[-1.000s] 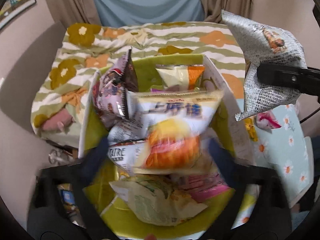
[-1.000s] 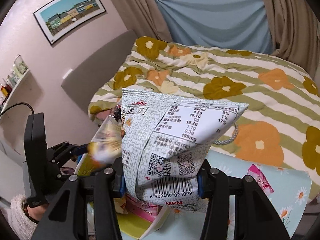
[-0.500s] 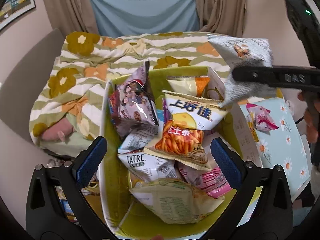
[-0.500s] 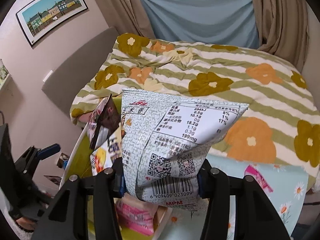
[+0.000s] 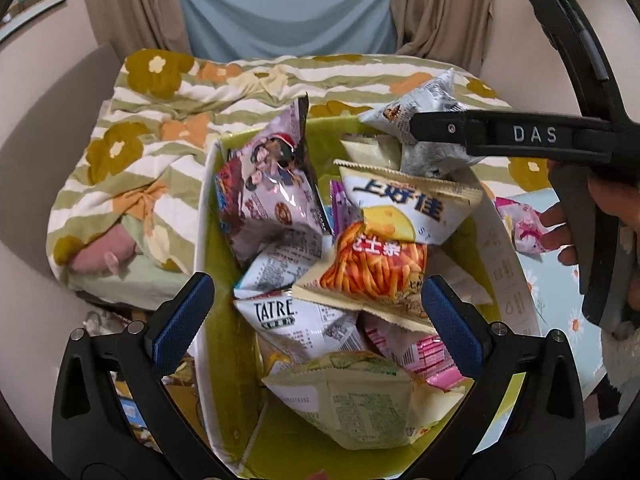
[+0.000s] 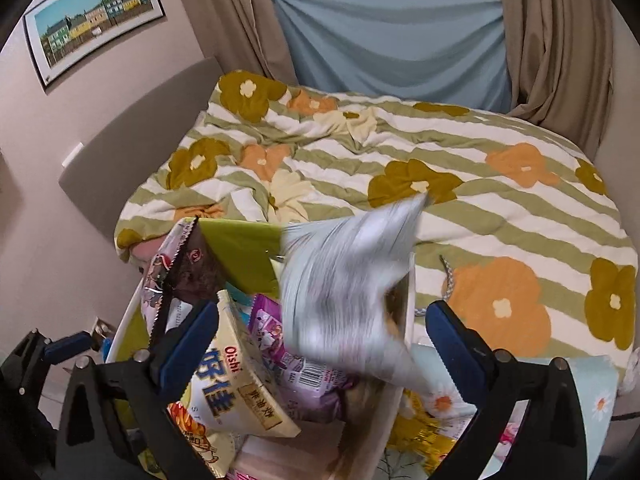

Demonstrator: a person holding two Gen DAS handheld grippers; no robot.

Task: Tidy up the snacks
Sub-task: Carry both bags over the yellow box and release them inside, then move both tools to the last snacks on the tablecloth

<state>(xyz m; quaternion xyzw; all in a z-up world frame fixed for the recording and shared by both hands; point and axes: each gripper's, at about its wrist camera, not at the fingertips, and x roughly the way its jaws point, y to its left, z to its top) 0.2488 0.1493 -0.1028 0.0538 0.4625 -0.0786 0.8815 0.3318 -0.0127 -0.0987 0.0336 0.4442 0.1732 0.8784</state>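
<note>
Bedroom setting: bed with a green-striped floral quilt [image 6: 400, 168] behind, curtains and a blue cloth at the window.

Item 1, grey printed snack bag [image 6: 348, 280]: motion-blurred in the right wrist view, lying ahead of the spread pads and touching neither; judged just let go and dropping. In the left wrist view it sits at the far right corner of the box, partly behind the right tool's arm.

Item 2, white box with green lining [image 5: 202, 216]: holds the other packets, among them a cheese-stick bag [image 5: 384, 248], a lilac cartoon bag [image 5: 272, 184] upright at the far left, and a pale green bag [image 5: 360, 404] nearest.

Item 3, right gripper [image 6: 320, 344]: jaws wide apart, empty, over the box's right side.

Item 4, left gripper [image 5: 316, 312]: jaws wide apart, empty, above the near end.

Item 5, pink wrapper [image 5: 524, 228]: loose on the daisy-print table [image 5: 560, 292], outside the box.

Step in hand: depositing the grey bag. Next move, as judged: fetch the pink wrapper.
</note>
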